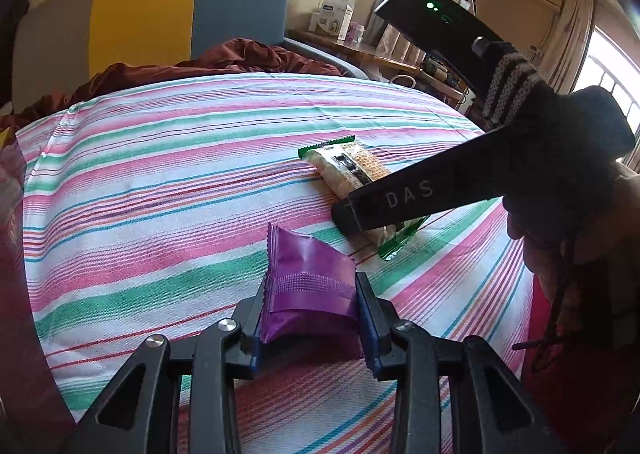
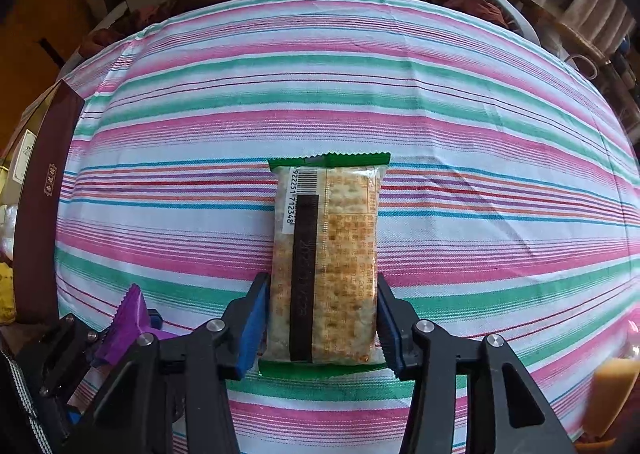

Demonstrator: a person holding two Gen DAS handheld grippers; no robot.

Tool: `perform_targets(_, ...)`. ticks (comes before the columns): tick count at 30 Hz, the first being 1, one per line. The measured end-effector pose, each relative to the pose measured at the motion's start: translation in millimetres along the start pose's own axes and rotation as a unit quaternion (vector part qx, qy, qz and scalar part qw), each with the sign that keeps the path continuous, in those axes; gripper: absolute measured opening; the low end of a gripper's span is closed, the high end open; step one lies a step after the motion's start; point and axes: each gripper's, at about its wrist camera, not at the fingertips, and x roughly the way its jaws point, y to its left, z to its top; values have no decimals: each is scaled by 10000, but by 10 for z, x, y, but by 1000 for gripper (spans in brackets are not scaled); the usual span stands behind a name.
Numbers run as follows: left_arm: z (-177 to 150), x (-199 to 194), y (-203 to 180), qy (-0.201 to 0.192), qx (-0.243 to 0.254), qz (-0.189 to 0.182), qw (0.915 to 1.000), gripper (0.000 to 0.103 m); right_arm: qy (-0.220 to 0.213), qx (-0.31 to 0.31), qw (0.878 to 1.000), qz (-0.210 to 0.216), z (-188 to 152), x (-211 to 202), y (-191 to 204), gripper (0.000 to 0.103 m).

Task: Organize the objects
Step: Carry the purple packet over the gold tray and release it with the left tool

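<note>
purple foil fills the bottom of the left wrist view: the left gripper [image 1: 310, 318] is narrowed onto a purple snack packet [image 1: 310, 286], its blue pads pressing the packet's two sides, and the packet stands up from between them over the striped cloth [image 1: 160, 182]. the cracker pack [image 2: 326, 262] lies flat on that cloth, clear wrapper with green crimped ends, and its long axis runs straight away from the right gripper [image 2: 322, 318], in line with the fingers. that is the relation the coming move likely turns on: the pack's near half already sits between the right jaws, so they bracket its narrow width rather than its length. the right jaws stand only a little wider than the pack; the left pad looks just at the wrapper's edge and the right pad shows a sliver of gap, so i read this as an unclamped straddle, not a grip, though the fisheye makes it hard to be sure. the right hand is plainly the nearer one to the pack; the left is already occupied. the left wrist view adds what the right cannot: the right tool seen from the side, reaching down steeply onto the near end of the pack, with a dark gloved hand [image 1: 560, 158] behind it. the right wrist view, in turn, shows the barcode face of the pack, and the purple packet poking up at its lower left, which puts the two tools close together.
</note>
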Motion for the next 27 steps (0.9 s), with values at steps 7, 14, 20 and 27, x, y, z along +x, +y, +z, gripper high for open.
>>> perform_targets(7, 27, -61, -56, 114, 37, 251, 9996, 36, -167, -213, 9996, -67, 49, 33, 75, 48)
perform_targets(14, 65, -373, -97, -82, 54, 320, 9994, 36, -245, -325, 9991, -124, 93, 63, 138, 48)
perform_targets(20, 116, -675, -144, -294, 113, 557, 9979, 36, -285, -345, 9989, -123, 30, 81, 135, 48)
perform_targets(27, 216, -1059, -84, -643, 131, 903, 9938, 36, -385, -410, 9983, -162, 29, 79, 151, 46)
